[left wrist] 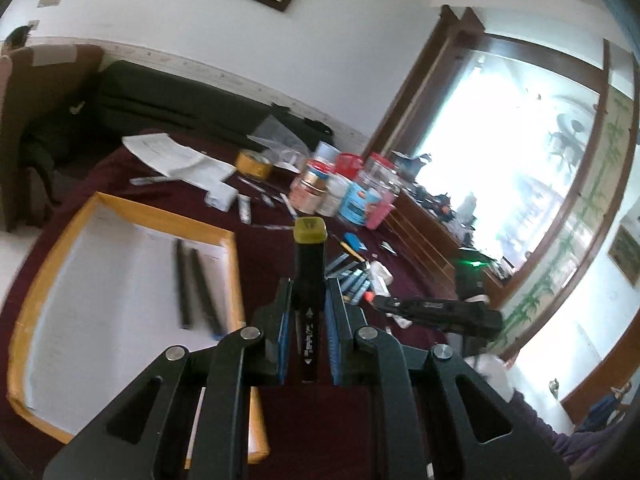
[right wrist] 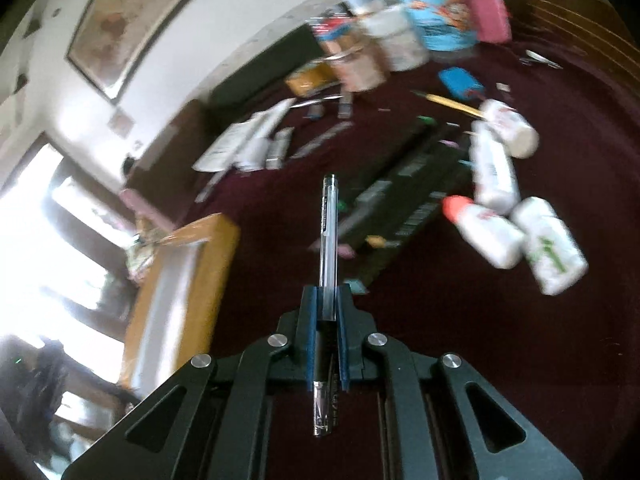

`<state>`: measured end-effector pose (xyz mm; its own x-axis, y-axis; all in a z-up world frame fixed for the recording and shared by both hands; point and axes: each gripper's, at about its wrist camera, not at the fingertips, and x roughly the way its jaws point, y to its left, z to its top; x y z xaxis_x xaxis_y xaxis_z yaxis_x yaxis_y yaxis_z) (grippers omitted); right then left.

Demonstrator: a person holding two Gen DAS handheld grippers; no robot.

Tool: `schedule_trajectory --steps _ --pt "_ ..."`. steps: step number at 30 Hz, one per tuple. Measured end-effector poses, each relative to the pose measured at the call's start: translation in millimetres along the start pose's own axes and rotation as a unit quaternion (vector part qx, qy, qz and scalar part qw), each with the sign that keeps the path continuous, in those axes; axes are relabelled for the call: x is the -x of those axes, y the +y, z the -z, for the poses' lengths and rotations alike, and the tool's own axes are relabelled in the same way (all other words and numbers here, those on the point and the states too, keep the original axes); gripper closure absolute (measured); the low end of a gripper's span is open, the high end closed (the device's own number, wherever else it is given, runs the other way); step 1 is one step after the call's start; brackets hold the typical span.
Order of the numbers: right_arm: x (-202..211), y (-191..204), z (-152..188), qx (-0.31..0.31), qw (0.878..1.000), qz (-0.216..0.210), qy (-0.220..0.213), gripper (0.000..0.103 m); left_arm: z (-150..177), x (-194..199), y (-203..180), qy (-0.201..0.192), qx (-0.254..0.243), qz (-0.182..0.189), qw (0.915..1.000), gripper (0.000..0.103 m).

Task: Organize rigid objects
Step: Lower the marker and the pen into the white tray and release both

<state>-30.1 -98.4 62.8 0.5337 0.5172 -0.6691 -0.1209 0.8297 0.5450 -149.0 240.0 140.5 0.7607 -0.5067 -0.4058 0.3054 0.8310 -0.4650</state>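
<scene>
My left gripper (left wrist: 308,292) is shut on a black marker with a yellow cap (left wrist: 309,256), held above the dark red tablecloth just right of a shallow yellow-rimmed box lid (left wrist: 120,292). Two black pens (left wrist: 196,284) lie inside that lid on its white floor. My right gripper (right wrist: 327,292) is shut on a clear-barrelled pen (right wrist: 329,236) that points forward above the cloth. The other gripper (left wrist: 436,314) shows as a black body at the right of the left wrist view. A row of black markers (right wrist: 400,196) lies on the cloth ahead of the right gripper.
Several white bottles (right wrist: 516,208) lie right of the markers. A cluster of jars and tins (left wrist: 344,192) stands at the back, with a yellow tape roll (left wrist: 254,162), papers (left wrist: 176,156) and a blue eraser (right wrist: 460,82). The yellow box lid's edge (right wrist: 180,292) sits at the left.
</scene>
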Motion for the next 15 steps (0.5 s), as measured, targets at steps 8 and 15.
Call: schedule_trajectory --steps 8,15 --pt "-43 98 -3 0.067 0.992 -0.086 0.059 0.094 -16 8 51 0.023 0.001 -0.062 0.9978 0.090" --pt "-131 160 0 0.059 0.984 -0.109 0.128 0.094 -31 -41 116 0.083 0.050 -0.088 0.9914 0.090"
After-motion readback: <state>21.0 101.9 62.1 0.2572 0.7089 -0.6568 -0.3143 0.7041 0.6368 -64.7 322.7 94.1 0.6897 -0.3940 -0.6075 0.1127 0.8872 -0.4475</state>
